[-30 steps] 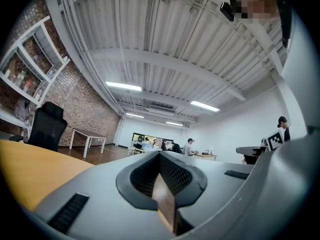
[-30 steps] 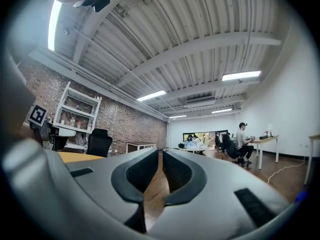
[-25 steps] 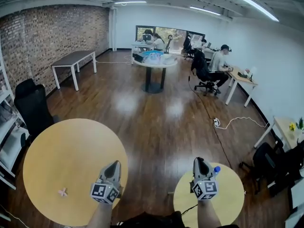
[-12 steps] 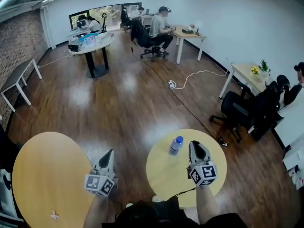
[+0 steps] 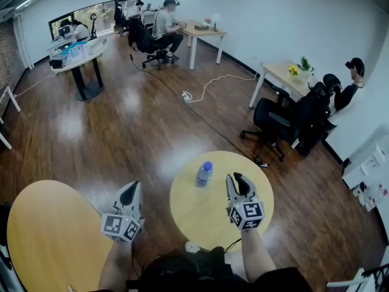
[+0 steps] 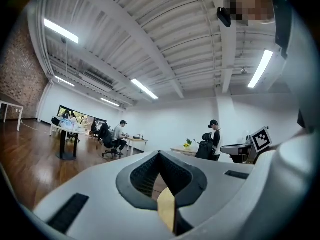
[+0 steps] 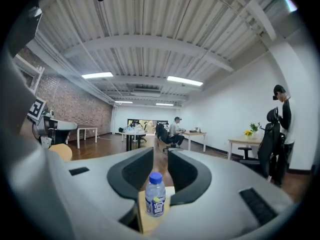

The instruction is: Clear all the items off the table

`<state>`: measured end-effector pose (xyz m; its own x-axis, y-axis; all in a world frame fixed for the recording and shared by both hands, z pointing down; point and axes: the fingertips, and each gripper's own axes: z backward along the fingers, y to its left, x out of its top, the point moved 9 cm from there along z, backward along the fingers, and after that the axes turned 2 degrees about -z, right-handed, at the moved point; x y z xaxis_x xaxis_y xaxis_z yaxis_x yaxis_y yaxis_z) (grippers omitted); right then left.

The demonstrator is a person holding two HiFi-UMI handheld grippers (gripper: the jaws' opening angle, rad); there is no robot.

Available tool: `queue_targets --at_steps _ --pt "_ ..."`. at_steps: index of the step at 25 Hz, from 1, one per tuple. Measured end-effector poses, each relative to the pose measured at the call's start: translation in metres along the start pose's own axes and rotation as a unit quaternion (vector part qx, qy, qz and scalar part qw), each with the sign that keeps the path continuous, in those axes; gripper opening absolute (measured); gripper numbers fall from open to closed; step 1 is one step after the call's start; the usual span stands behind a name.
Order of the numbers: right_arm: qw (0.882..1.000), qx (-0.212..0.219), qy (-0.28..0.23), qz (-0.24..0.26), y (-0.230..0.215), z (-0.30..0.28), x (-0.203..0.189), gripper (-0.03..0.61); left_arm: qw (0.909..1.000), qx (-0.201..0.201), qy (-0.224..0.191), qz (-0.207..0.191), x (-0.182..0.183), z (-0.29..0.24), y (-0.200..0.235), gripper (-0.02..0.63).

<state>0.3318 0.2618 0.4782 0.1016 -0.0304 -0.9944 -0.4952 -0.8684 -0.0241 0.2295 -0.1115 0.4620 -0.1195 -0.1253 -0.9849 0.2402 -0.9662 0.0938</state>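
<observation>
Both grippers have swung across to the small round yellow table (image 5: 194, 215), now lower centre. On it a clear plastic bottle with a blue cap (image 5: 204, 173) stands ungrasped, so clearing remains. The right gripper (image 5: 237, 182), whose jaws have just been opening slightly, has nothing between them; the left gripper (image 5: 130, 189) is closed and empty.

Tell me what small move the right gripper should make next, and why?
Probably open the right gripper wider before advancing: its jaws, just opening, stand only slightly apart with nothing between them, and the clear blue-capped plastic bottle stands ahead on the small round yellow table.
</observation>
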Motion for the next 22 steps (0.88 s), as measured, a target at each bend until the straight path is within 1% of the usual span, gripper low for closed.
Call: queue_targets --at_steps 1,2,3,5,7,9,13,14,15,19,22 --pt "1.000 -0.001 0.013 -0.003 0.001 -0.003 -0.006 0.120 1.0000 -0.001 0.005 -0.001 -0.003 -0.001 0.001 0.000" --pt "1.000 -0.001 0.027 -0.007 0.001 -0.006 -0.013 0.179 0.9999 -0.002 0.012 -0.002 -0.008 -0.002 0.003 0.000" --pt "0.999 -0.001 0.041 -0.011 0.001 -0.010 -0.020 0.208 0.9998 -0.001 0.021 -0.001 -0.013 -0.004 0.004 0.000" --pt "0.998 0.002 0.066 -0.016 0.002 -0.019 -0.036 0.251 0.9991 0.002 0.042 0.006 -0.024 -0.007 0.008 0.000" --pt "0.995 0.008 0.094 -0.023 0.005 -0.030 -0.053 0.311 0.9980 0.009 0.062 0.015 -0.034 -0.010 0.014 0.000" --pt "0.992 0.018 0.119 -0.024 0.010 -0.044 -0.069 0.344 0.9968 0.014 0.076 0.022 -0.045 -0.013 0.019 0.000" --pt "0.987 0.034 0.152 -0.023 0.014 -0.079 -0.099 0.347 0.9934 0.026 0.106 0.034 -0.070 -0.020 0.028 0.000" --pt "0.986 0.038 0.162 -0.024 0.013 -0.090 -0.107 0.385 0.9921 0.032 0.115 0.038 -0.076 -0.020 0.030 0.000" --pt "0.984 0.041 0.171 -0.026 0.013 -0.100 -0.115 0.407 0.9907 0.040 0.123 0.043 -0.083 -0.020 0.032 0.000" --pt "0.981 0.047 0.188 -0.024 0.012 -0.130 -0.136 0.407 0.9843 0.073 0.149 0.062 -0.099 -0.009 0.035 0.000" --pt "0.978 0.057 0.200 -0.023 0.004 -0.138 -0.156 0.407 0.9804 0.092 0.162 0.063 -0.107 -0.002 0.029 0.000"
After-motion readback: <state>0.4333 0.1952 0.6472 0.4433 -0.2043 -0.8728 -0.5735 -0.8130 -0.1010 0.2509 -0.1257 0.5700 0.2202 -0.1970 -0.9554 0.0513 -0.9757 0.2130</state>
